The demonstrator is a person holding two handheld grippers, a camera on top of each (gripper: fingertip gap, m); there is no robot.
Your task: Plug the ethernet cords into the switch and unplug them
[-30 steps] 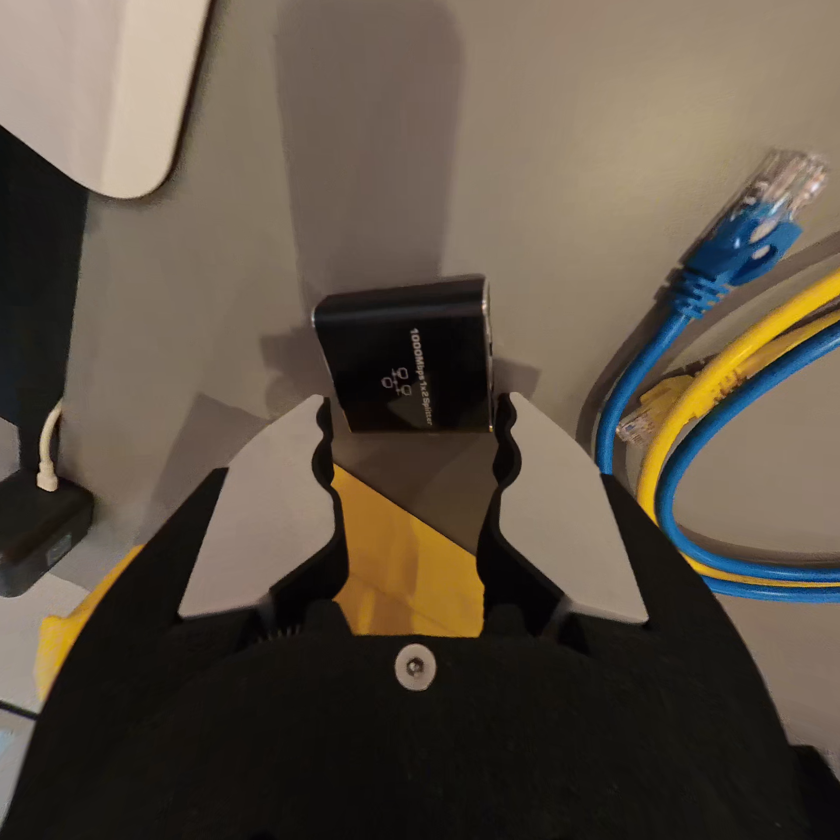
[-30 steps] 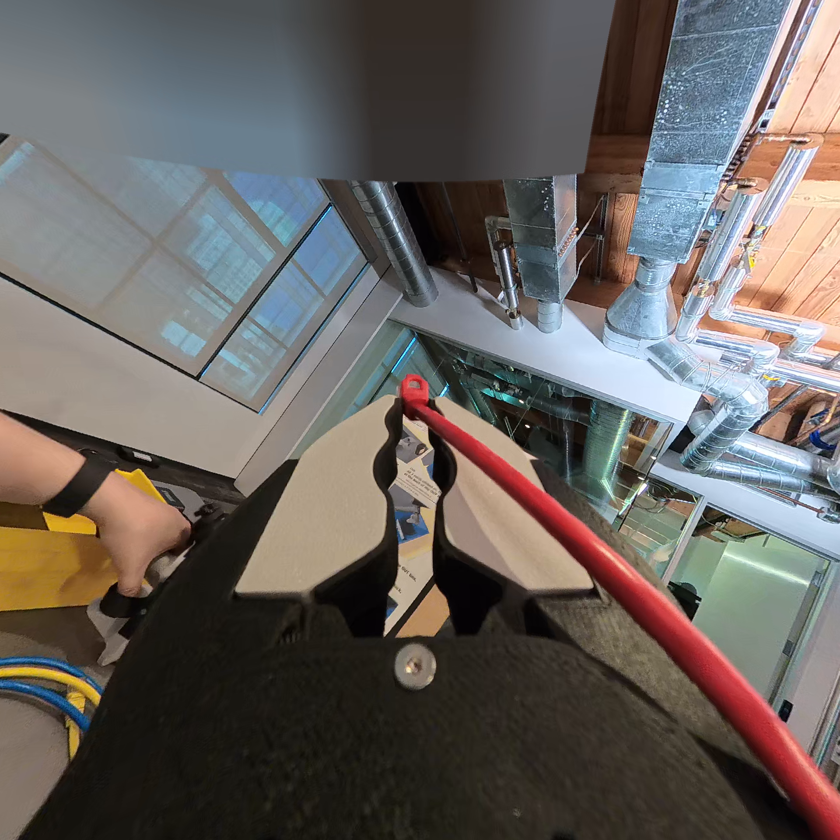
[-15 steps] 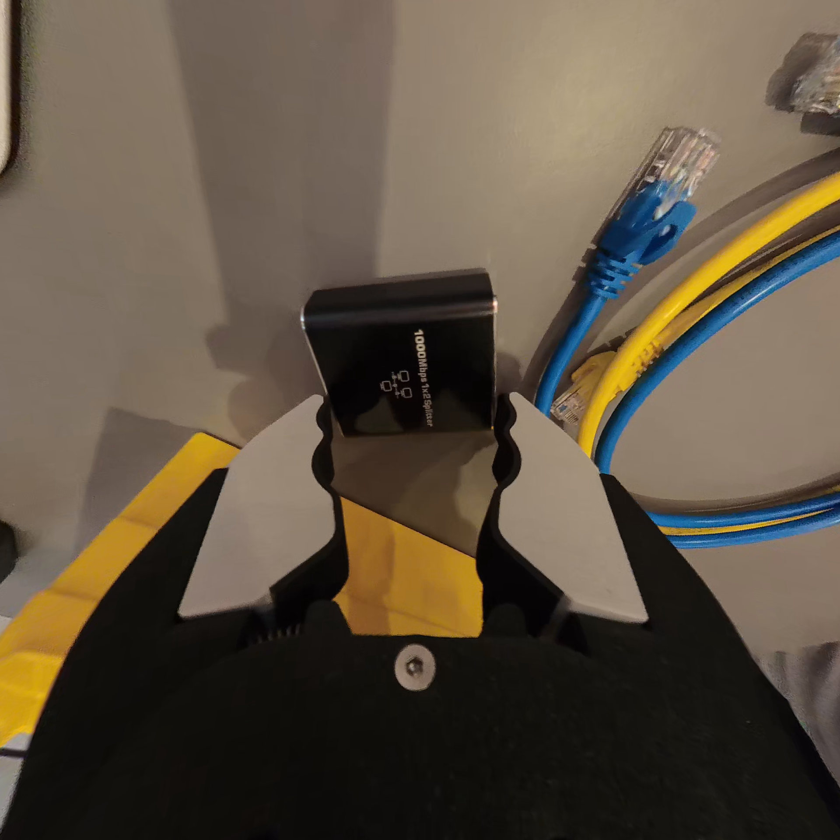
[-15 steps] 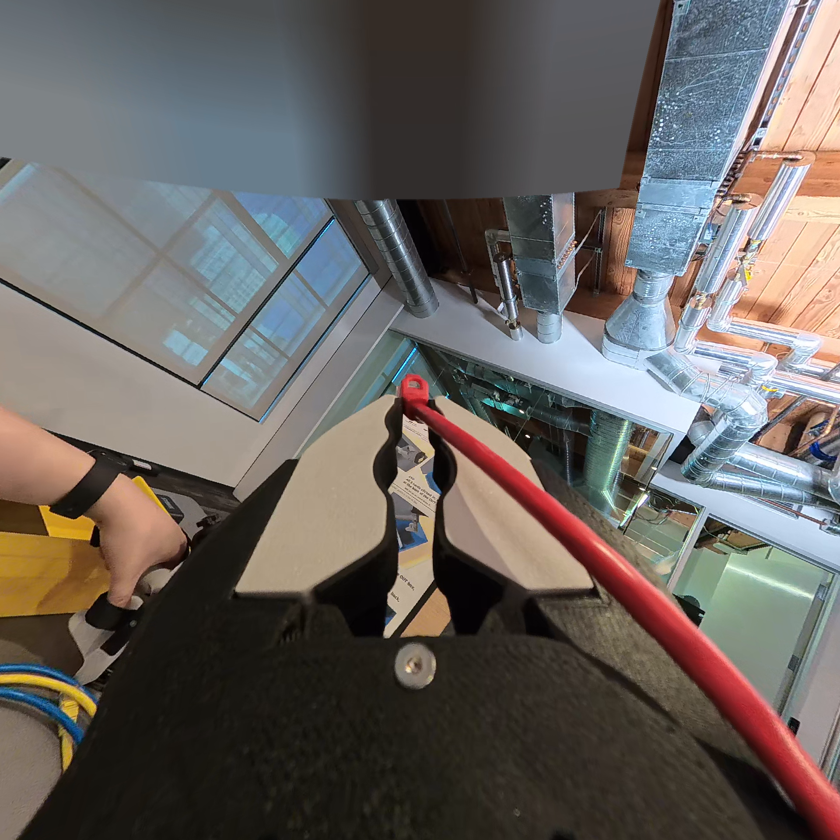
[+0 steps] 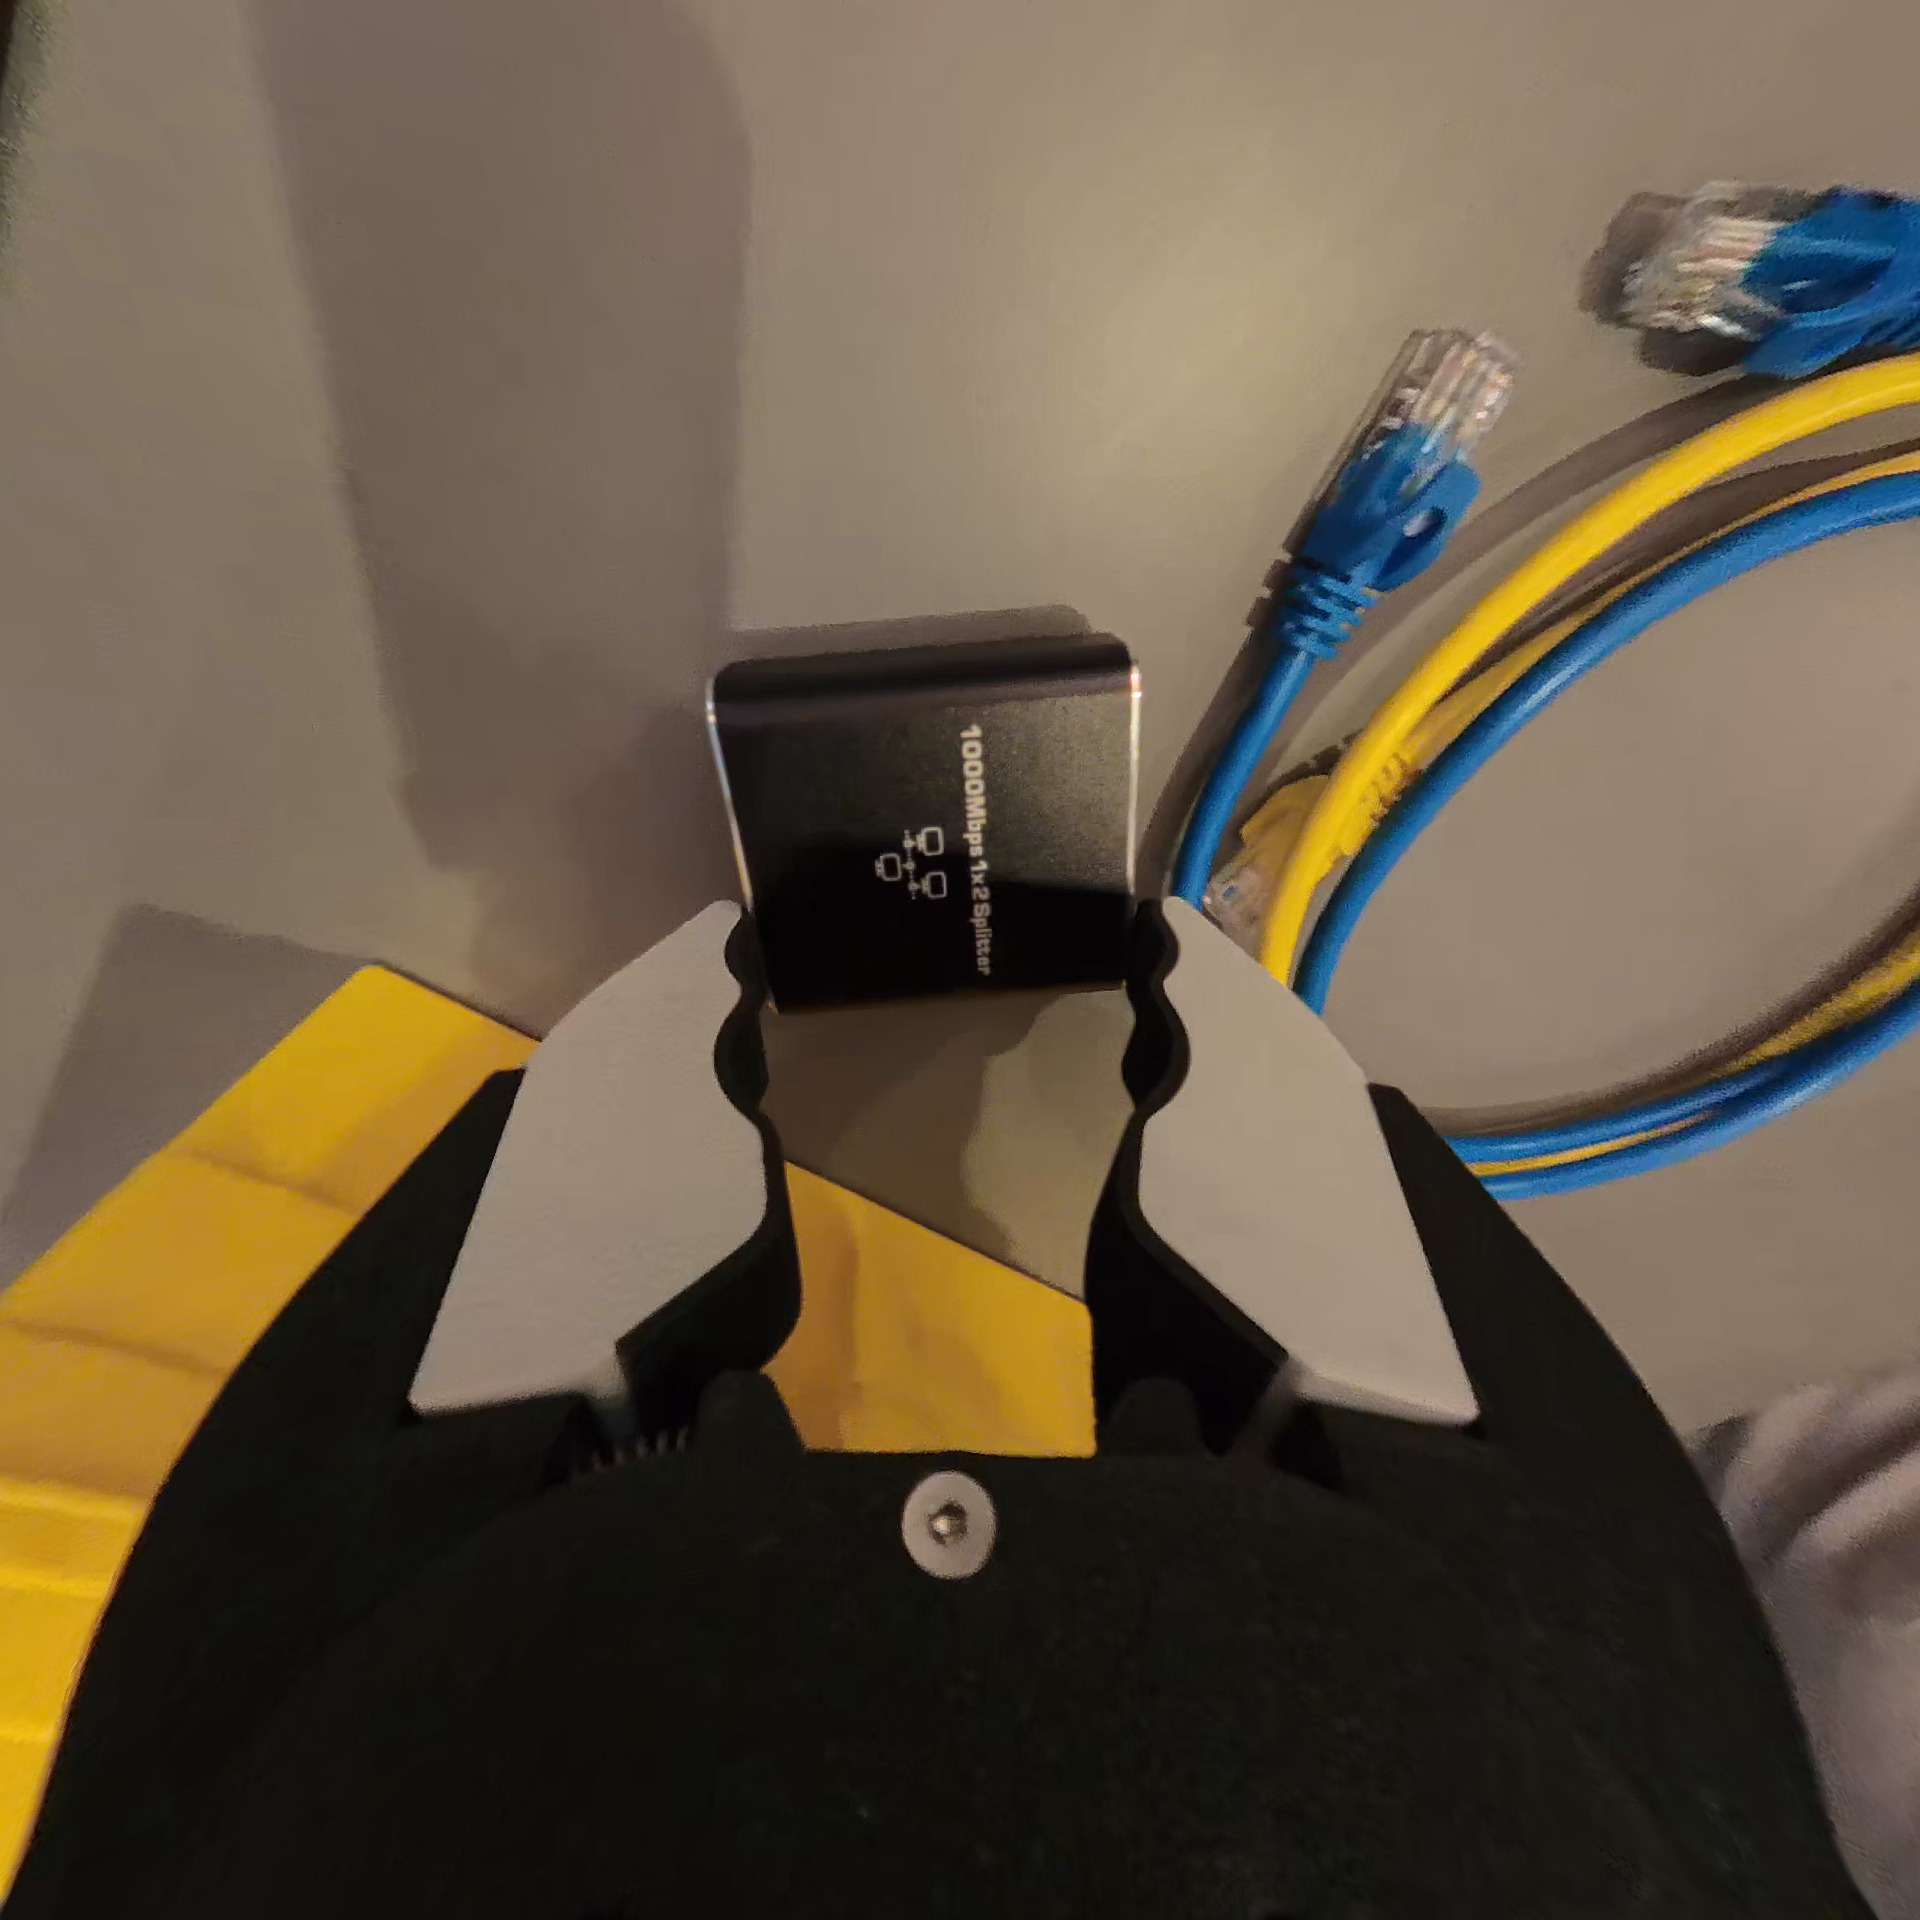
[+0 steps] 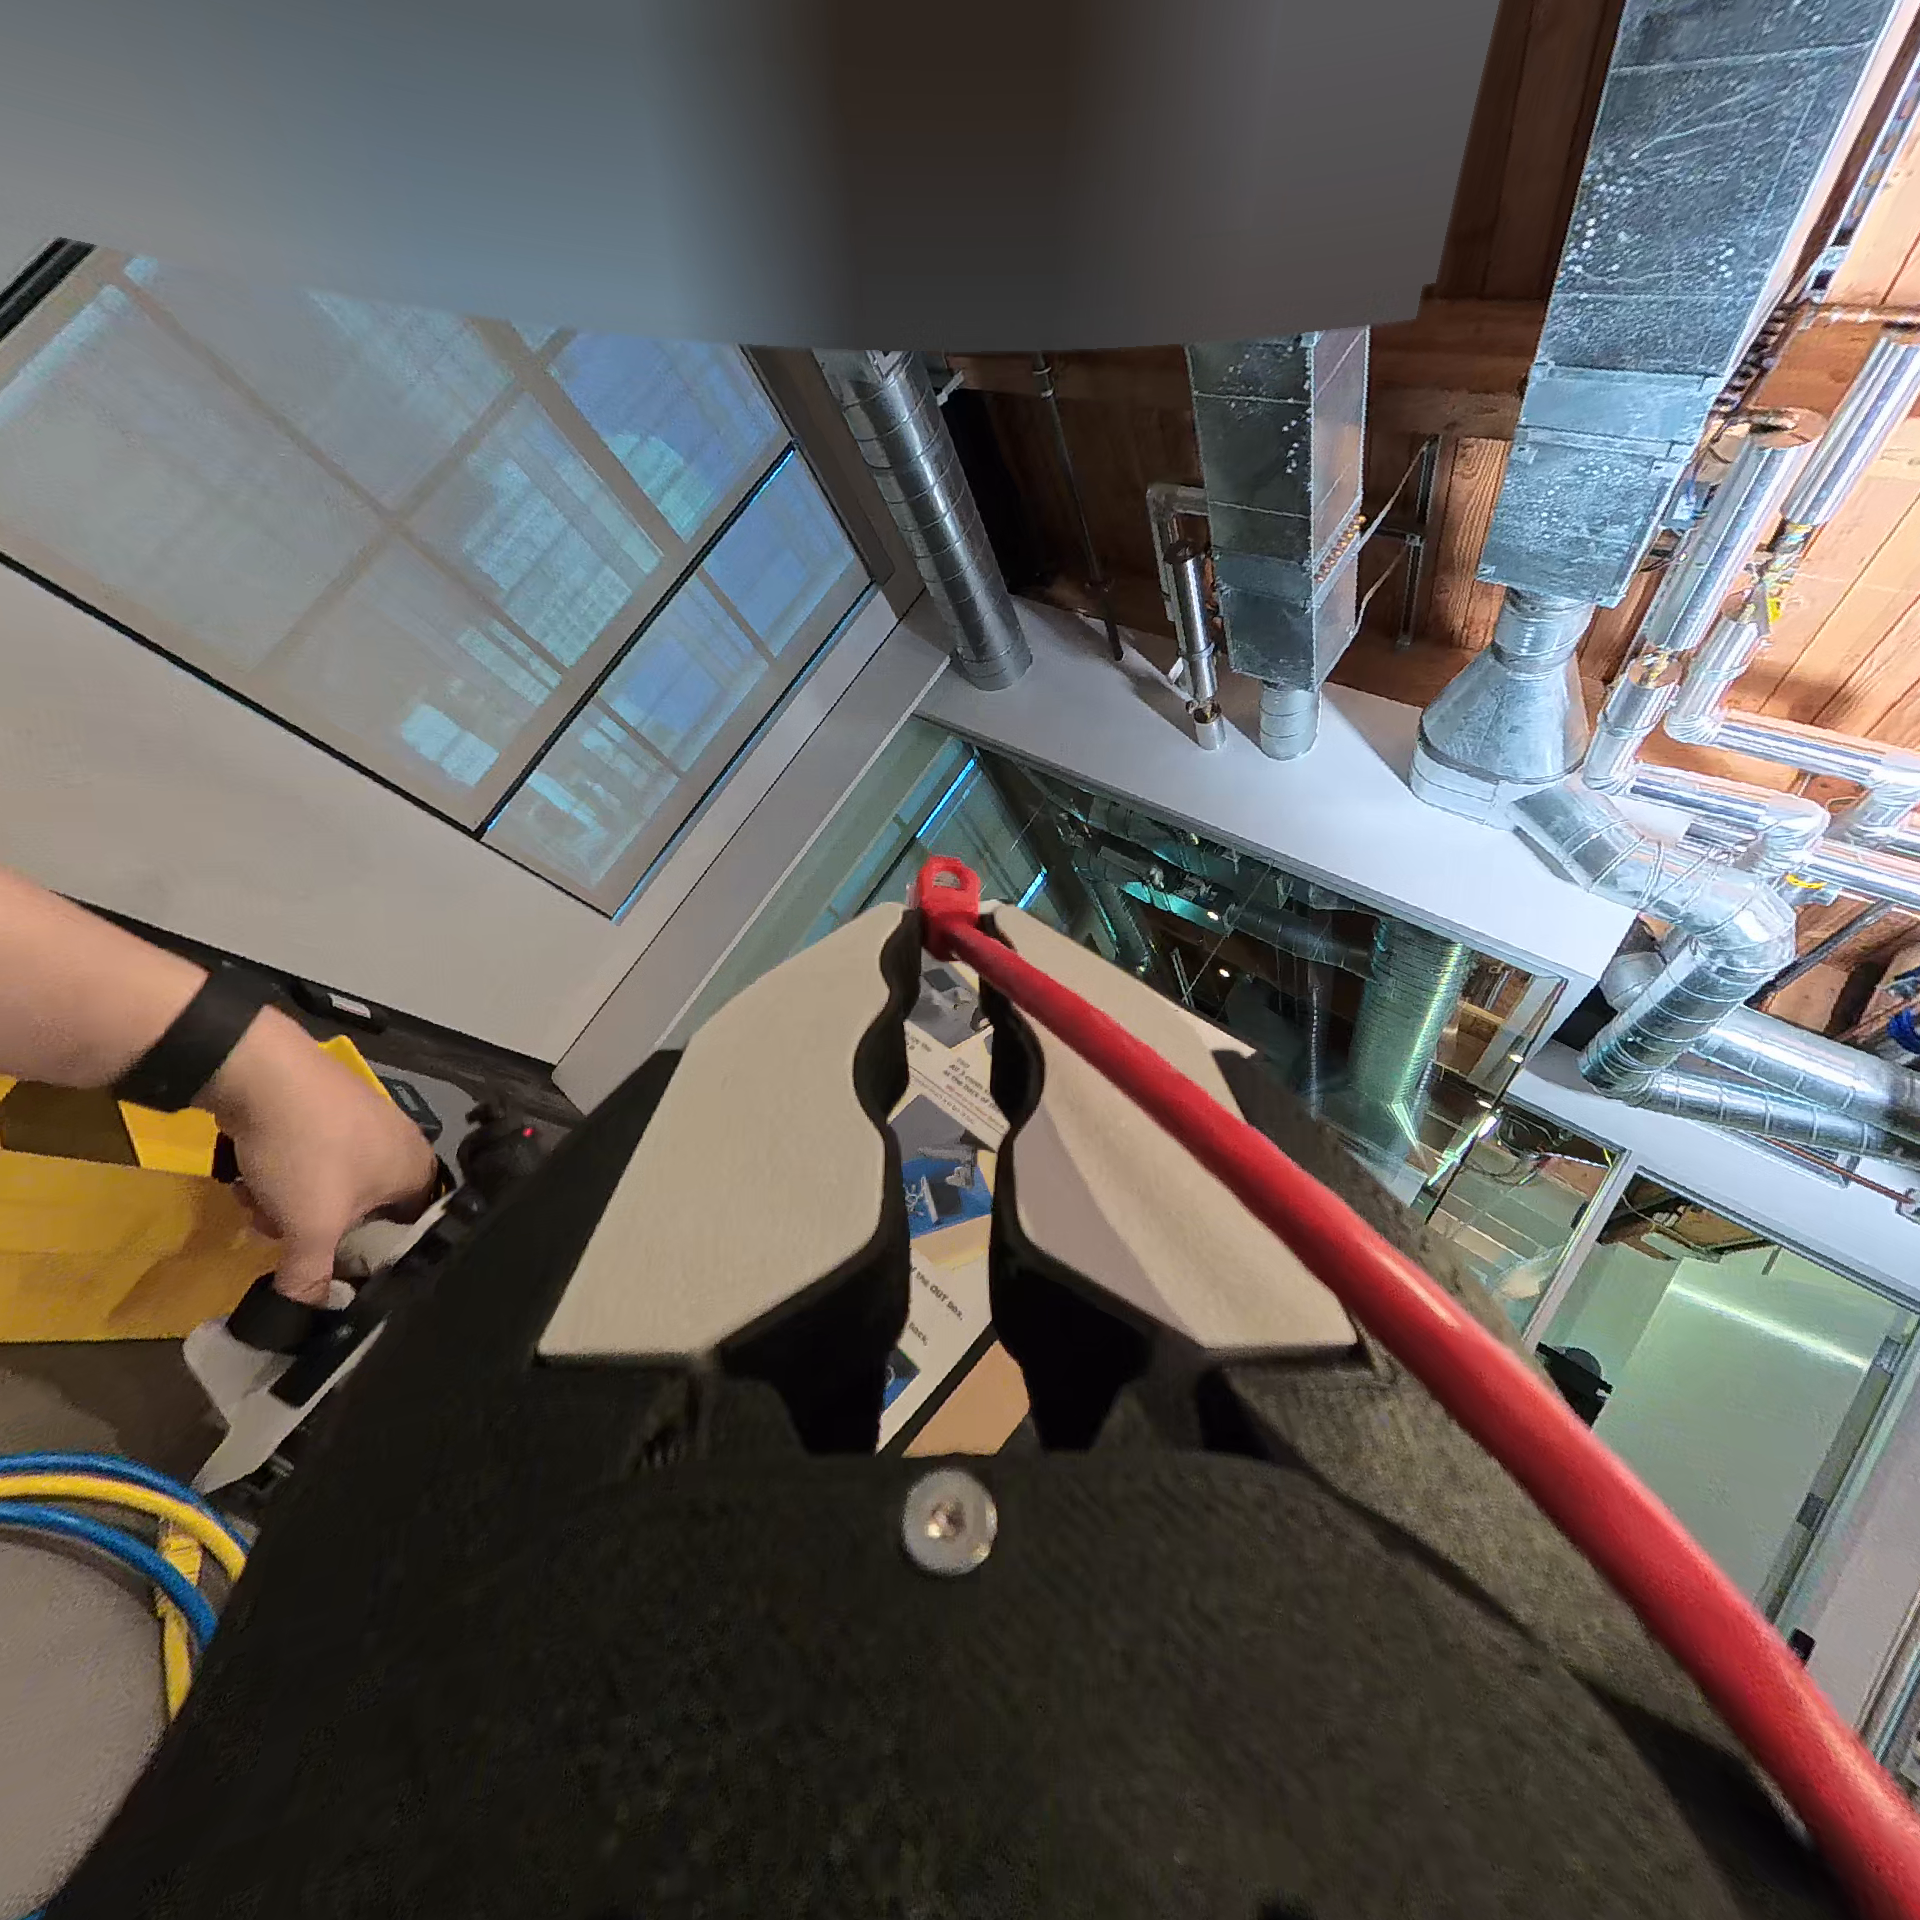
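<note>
My left gripper (image 5: 940,925) is shut on the near end of a small black switch box (image 5: 930,821) that lies flat on the grey table (image 5: 1039,312). To its right lie coiled blue and yellow ethernet cords (image 5: 1558,935). One blue plug (image 5: 1392,468) points away, another blue plug (image 5: 1766,281) lies at the far right, and a yellow plug (image 5: 1252,862) sits beside the switch. My right gripper (image 6: 943,914) is shut on the red plug (image 6: 945,896) of a red cord (image 6: 1455,1361), raised and pointing up toward the ceiling.
A yellow sheet (image 5: 208,1299) lies under my left gripper at the near left. In the right wrist view a person's hand (image 6: 322,1153) with a black wristband holds the other gripper's handle, and cord coils (image 6: 135,1548) show at the lower left. Windows and metal ducts fill the background. Some 45 centimetres of space lies between my two pairs of fingers.
My left gripper has shifted left to right over the table with the switch in it, so the cords and plugs now appear closer. My right gripper stays shut on the red plug, barely moved.
</note>
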